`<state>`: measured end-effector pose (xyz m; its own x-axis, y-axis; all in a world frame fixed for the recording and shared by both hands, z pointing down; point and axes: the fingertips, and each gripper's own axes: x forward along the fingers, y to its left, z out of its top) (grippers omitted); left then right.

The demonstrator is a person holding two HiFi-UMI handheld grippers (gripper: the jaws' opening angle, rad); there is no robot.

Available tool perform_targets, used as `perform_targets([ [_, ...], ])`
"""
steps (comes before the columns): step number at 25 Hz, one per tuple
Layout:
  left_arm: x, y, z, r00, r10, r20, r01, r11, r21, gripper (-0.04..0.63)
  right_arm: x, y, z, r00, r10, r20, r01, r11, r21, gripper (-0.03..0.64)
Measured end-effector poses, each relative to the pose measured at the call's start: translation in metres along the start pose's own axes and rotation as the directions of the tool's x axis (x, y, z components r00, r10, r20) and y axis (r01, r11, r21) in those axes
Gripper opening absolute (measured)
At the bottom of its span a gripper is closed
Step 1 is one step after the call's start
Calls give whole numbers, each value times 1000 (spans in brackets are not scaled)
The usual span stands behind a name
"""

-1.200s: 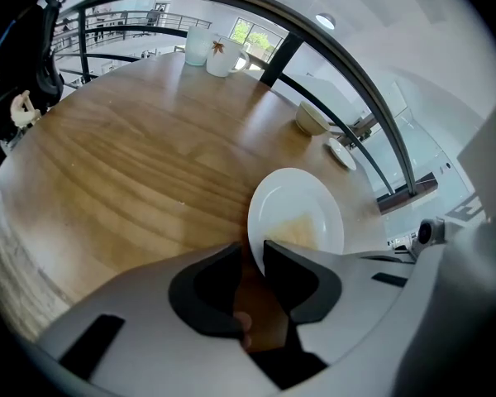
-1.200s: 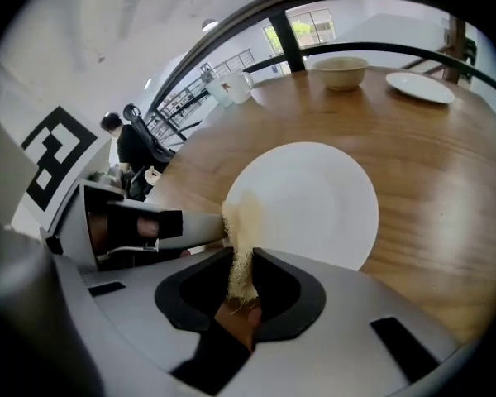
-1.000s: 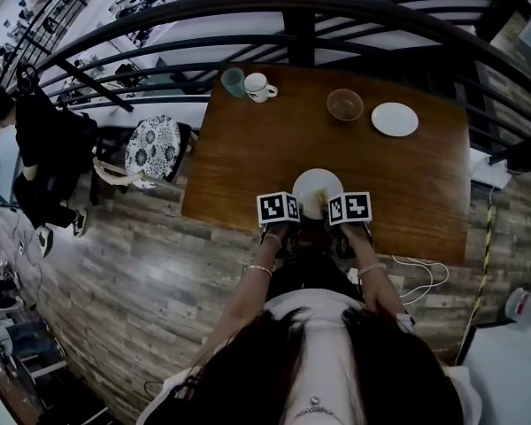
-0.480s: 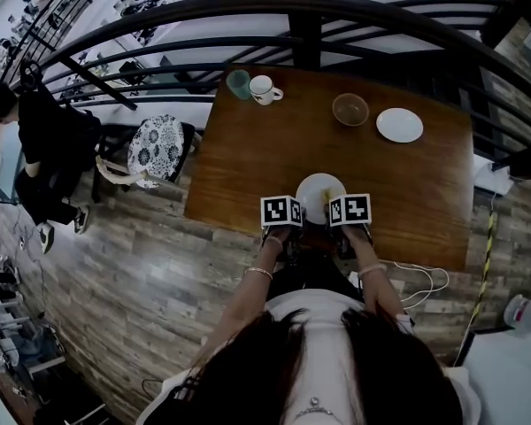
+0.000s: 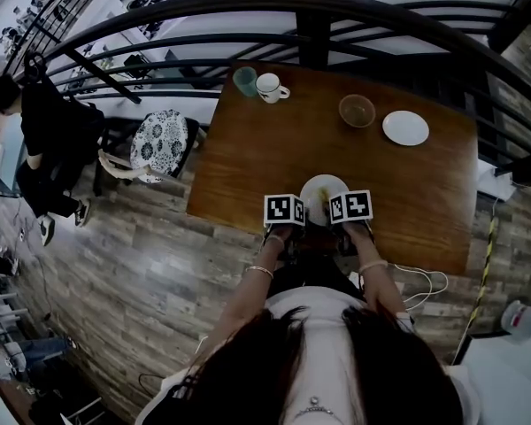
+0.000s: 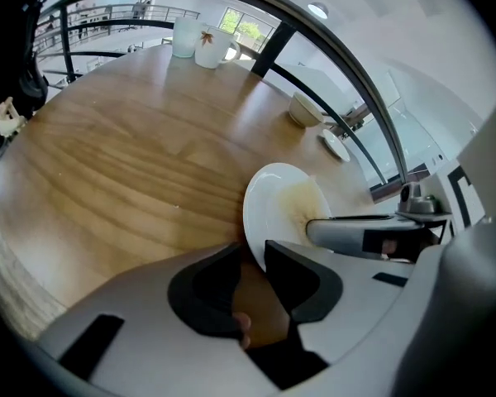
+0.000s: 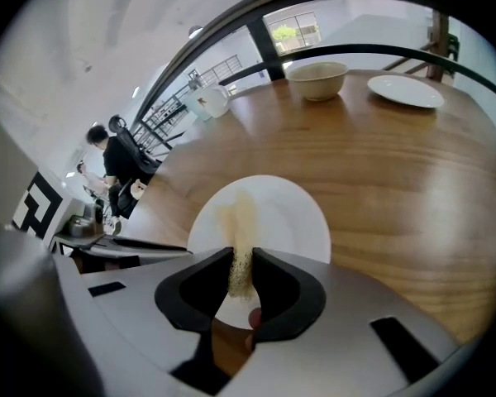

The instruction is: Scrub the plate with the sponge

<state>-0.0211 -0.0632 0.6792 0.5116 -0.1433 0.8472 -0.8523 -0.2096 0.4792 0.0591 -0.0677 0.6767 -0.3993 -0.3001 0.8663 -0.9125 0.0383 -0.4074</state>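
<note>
Right gripper view: right tongs point(image 7: 243, 256) are pinching the sponge point(image 7: 241, 278), its edge down on the plate point(image 7: 285, 213), with a smeary streak ahead of it. Plate sits near the table's point(image 7: 397, 180) front edge. Left tongs point(image 6: 252, 253) just opened a bit and are spread, plate rim between them.

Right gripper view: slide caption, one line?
Right gripper, jaws shut on the sponge, over the white plate on the wooden table.

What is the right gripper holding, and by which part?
The right gripper pinches the sponge by its near end; its far end is over the plate.
</note>
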Motion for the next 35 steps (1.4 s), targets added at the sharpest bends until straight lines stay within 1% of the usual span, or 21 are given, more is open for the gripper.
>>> perform_targets([
  [2,-1,1,0,1000,-15,-8,15,1000,-14,101,-9,-20,5,999,-35,23,34,998,48,91],
  [4,-2,0,0,1000,-22,-10,22,1000,-6,101,-17,-35,10,997,-65,47,62,995,79,91],
  [6,-2,-1,0,1000,-22,-7,22,1000,10,101,-23,-44,16,994,-90,67,84,992,89,91],
  [8,-2,-1,1,1000,-20,-8,21,1000,22,101,-23,-44,20,992,-98,74,91,992,88,91],
  [10,-1,-2,1,1000,-22,-18,23,999,33,101,-18,-36,20,994,-82,66,77,994,81,91],
  [13,0,-4,0,999,-29,-39,31,998,50,101,-5,-12,14,999,-36,33,34,998,52,91],
  [18,-1,-3,-1,998,-38,-46,41,998,46,101,14,34,5,998,49,-27,-50,997,-62,91],
  [20,-1,-3,-1,998,-40,-48,42,998,47,97,17,42,4,997,67,-46,-72,992,-100,89],
  [22,0,-3,-2,998,-45,-51,47,998,44,94,19,39,5,995,81,-61,-87,990,-111,89],
  [24,0,-3,-2,997,-51,-55,53,998,38,95,16,26,12,997,65,-43,-68,993,-92,89],
  [27,0,-2,-1,997,-59,-55,61,998,29,95,5,-6,28,1000,0,18,1,999,-38,89],
  [30,0,-1,-1,997,-57,-59,59,998,35,95,-8,-30,42,996,-44,73,42,999,24,89],
  [33,-1,0,-2,997,-54,-63,56,997,44,95,-12,-34,48,994,-50,97,45,998,53,89],
  [35,0,-1,-2,996,-53,-68,56,997,54,95,-8,-25,48,995,-35,89,31,999,41,89],
])
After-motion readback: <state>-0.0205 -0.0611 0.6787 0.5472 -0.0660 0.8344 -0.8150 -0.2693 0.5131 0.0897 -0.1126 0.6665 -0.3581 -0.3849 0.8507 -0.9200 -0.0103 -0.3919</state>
